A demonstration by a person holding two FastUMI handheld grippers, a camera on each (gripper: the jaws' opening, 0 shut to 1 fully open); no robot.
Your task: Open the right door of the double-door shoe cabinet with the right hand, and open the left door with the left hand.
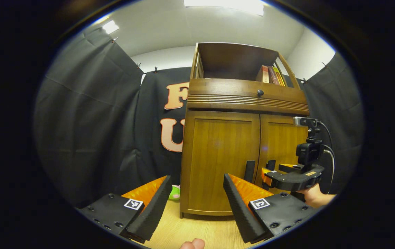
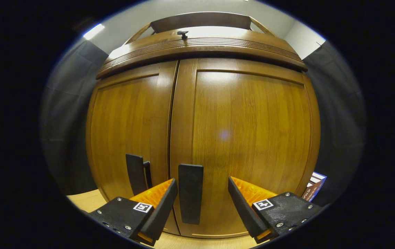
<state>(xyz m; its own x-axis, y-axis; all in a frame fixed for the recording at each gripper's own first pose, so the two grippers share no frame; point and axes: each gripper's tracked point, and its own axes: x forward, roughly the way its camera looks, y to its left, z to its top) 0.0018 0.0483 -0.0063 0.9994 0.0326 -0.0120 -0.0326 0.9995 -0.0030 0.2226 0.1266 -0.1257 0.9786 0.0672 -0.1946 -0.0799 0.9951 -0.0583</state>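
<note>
The wooden shoe cabinet stands ahead with both doors shut. In the right gripper view the right door [image 2: 249,131] is very close, and its dark vertical handle [image 2: 190,197] stands between the fingers of my open right gripper [image 2: 200,207], nearer the left finger and not pinched. The left door [image 2: 128,128] carries its own handle [image 2: 137,174]. In the left gripper view my left gripper [image 1: 197,204] is open and well short of the left door [image 1: 218,162] and its handle [image 1: 249,171]. Farther off, the right gripper [image 1: 265,174], held by a hand [image 1: 316,197], sits at the right door's handle [image 1: 270,165].
Above the doors is a drawer with a dark knob [image 1: 260,92], and books [image 1: 271,74] stand on the open top shelf. A green toy [image 1: 175,193] lies on the wooden floor left of the cabinet. A box [image 2: 314,186] sits at the cabinet's right.
</note>
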